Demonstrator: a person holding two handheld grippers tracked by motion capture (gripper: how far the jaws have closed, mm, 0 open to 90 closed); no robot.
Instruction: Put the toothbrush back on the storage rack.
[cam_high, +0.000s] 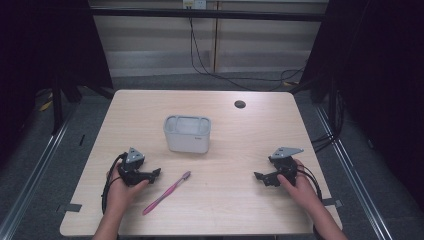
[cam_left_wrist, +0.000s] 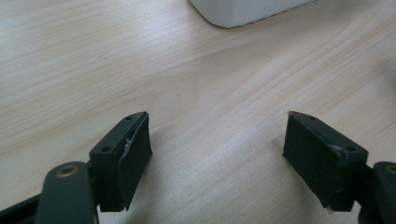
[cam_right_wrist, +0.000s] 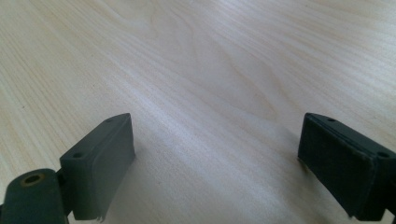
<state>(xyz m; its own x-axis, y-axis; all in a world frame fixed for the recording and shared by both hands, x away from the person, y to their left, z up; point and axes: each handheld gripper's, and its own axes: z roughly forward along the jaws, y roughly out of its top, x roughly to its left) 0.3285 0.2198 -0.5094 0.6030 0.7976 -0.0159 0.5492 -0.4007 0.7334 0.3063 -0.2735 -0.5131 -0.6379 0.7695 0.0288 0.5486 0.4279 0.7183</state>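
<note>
A pink toothbrush (cam_high: 166, 192) lies diagonally on the wooden table (cam_high: 235, 145), near its front. Behind it stands a grey rectangular holder (cam_high: 187, 133), whose white corner (cam_left_wrist: 243, 11) shows at the top of the left gripper view. My left gripper (cam_high: 156, 172) rests on the table just left of the toothbrush's head, open and empty, jaws wide apart (cam_left_wrist: 217, 144). My right gripper (cam_high: 259, 176) rests at the right side, facing left, also open with bare wood between its jaws (cam_right_wrist: 217, 158).
A dark round hole (cam_high: 240, 104) sits in the table's far right part. Cables trail from both grippers off the front edge. Dark curtains flank the table, and metal rails run along the floor on both sides.
</note>
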